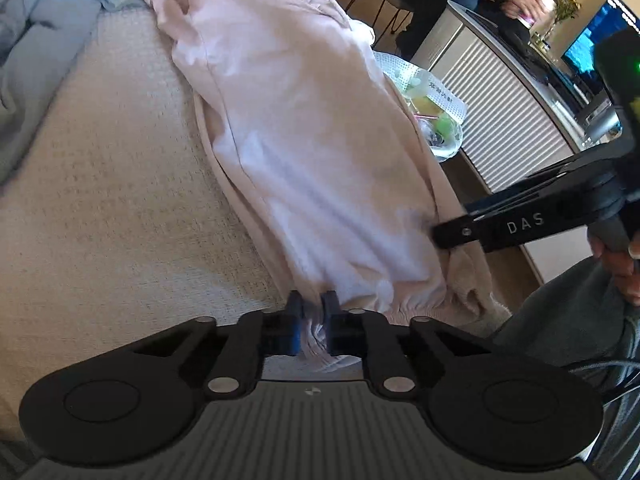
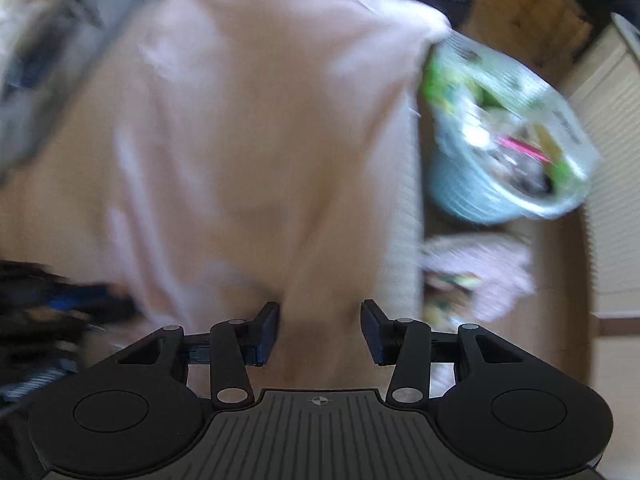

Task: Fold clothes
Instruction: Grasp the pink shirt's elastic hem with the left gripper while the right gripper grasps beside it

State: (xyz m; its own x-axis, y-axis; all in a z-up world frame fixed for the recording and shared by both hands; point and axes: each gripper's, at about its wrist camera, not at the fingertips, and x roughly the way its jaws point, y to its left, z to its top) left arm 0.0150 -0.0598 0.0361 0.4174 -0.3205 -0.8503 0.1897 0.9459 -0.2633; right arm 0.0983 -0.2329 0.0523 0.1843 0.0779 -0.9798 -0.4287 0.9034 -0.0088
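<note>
— Left claw [image 1: 313,322] first: how does it stand?

— Pinched nearly together at the bottom centre of its own view, with a bunch of the pink garment [image 1: 304,128] squeezed between the blue pads [image 1: 295,312]. What it grips is the gathered hem end of the cloth.

— And where does that garment lie?

— Stretched from the bottom centre up toward the upper left of the frame, flat on a beige knitted bedcover [image 1: 112,200]. At the top left a grey-blue heap of clothes [image 1: 36,40] sits beside it.

— Right claw?

— In the left view it [image 1: 438,236] comes in from the right edge, tips at the garment's right side. In its own view, which is blurred, the pads [image 2: 267,328] stand clearly apart with pink cloth lying between them; neither pad presses on it.

— Anything off the bed?

— A pale bucket [image 2: 472,192] full of bright odds and ends, right of the garment's edge, and a white ribbed cabinet [image 1: 504,120] behind it. A hand [image 1: 620,264] on the right claw's handle shows at the right edge.
</note>
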